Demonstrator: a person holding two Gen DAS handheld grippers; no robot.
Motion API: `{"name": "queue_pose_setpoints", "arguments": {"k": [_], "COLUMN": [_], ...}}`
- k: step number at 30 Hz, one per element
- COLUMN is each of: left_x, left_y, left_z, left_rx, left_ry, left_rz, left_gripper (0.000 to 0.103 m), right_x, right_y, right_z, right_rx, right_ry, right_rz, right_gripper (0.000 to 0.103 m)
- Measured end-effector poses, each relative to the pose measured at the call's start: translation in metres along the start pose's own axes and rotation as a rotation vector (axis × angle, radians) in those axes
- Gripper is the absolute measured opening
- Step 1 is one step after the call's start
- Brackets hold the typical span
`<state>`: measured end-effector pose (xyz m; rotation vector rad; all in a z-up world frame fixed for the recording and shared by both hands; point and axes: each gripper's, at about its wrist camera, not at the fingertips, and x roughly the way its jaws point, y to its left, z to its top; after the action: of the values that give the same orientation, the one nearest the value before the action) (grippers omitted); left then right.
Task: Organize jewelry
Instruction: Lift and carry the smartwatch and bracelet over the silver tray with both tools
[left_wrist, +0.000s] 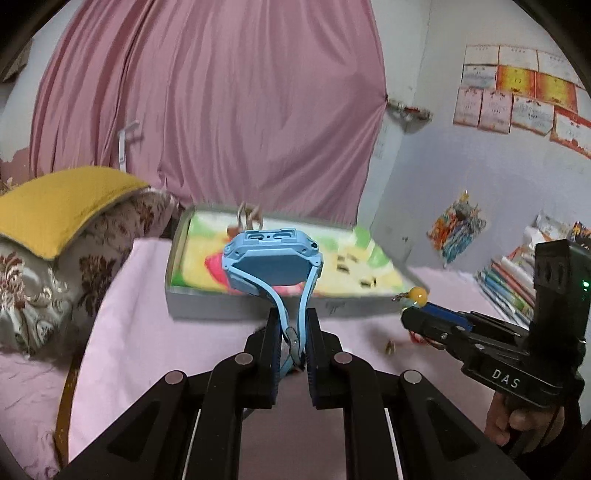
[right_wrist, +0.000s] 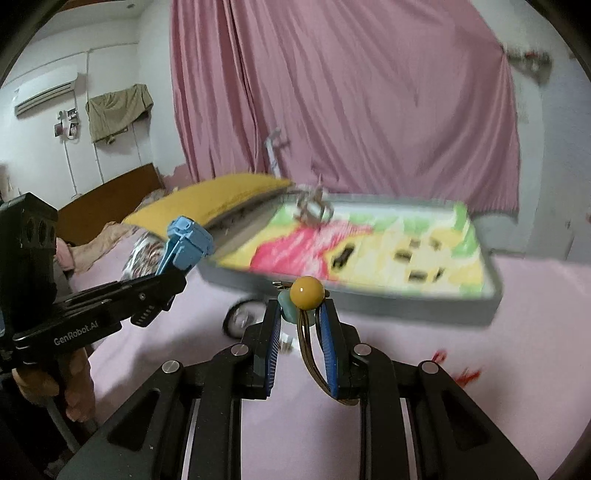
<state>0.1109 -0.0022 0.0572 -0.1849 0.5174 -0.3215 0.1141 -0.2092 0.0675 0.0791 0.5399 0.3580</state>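
Left gripper (left_wrist: 291, 328) pinches watch strap (left_wrist: 295, 314); right gripper (right_wrist: 299, 314) pinches beaded cord (right_wrist: 308, 343).

Wrist views, close, sharing tray (left_wrist: 207, 308)

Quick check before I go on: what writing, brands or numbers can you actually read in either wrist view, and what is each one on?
"DAS": white letters on the black body of the right tongs.
"GenRobot.AI": white letters on the black body of the left tongs.
Red-bordered paper certificates on the wall: printed text too small and blurred to read.
Stacked colourful books: covers unreadable.
Colourful printed lining of the shallow grey tray: dark marks, blurred, unreadable.
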Motion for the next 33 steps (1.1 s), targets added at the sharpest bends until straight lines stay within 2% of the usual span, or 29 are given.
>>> {"name": "queue_pose_setpoints", "arguments": {"k": [6,9,13,15,22,25,27,30,33], "left_x": [0.0,0.003,0.013,0.019,0.044,0.054,0.059,0.066,0.077], "left_y": [-0.006,-0.008,-0.009,-0.011,-0.003,0.002,0.004,0.008,0.011], "left_z": [0.027,0.043,0.058,0.063,0.069,0.067,0.067,0.067,0.067], "left_rx": [0.027,0.052,0.109,0.136,0.131,0.121,0.117,0.109,0.098], "left_ry": [-0.107,-0.187,-0.303,-0.328,-0.355,-0.332,-0.305,-0.255,-0.17], "left_rz": [0.013,0.025,0.056,0.075,0.115,0.125,0.13,0.135,0.131], "left_gripper": [0.011,0.011,0.011,0.011,0.011,0.012,0.012,0.012,0.012], "right_x": [-0.01,-0.003,0.011,0.018,0.041,0.05,0.057,0.072,0.088], "right_y": [0.003,0.006,0.006,0.005,0.006,0.005,0.002,-0.004,-0.013], "right_z": [0.03,0.046,0.063,0.07,0.077,0.078,0.08,0.08,0.078], "right_rx": [-0.031,-0.06,-0.072,-0.072,-0.092,-0.08,-0.063,-0.032,0.008], "right_ry": [-0.143,-0.203,-0.252,-0.266,-0.303,-0.299,-0.27,-0.175,-0.071], "right_rz": [-0.015,-0.045,-0.074,-0.085,-0.121,-0.125,-0.121,-0.111,-0.081], "right_gripper": [0.019,0.019,0.019,0.019,0.019,0.019,0.019,0.019,0.019]}}
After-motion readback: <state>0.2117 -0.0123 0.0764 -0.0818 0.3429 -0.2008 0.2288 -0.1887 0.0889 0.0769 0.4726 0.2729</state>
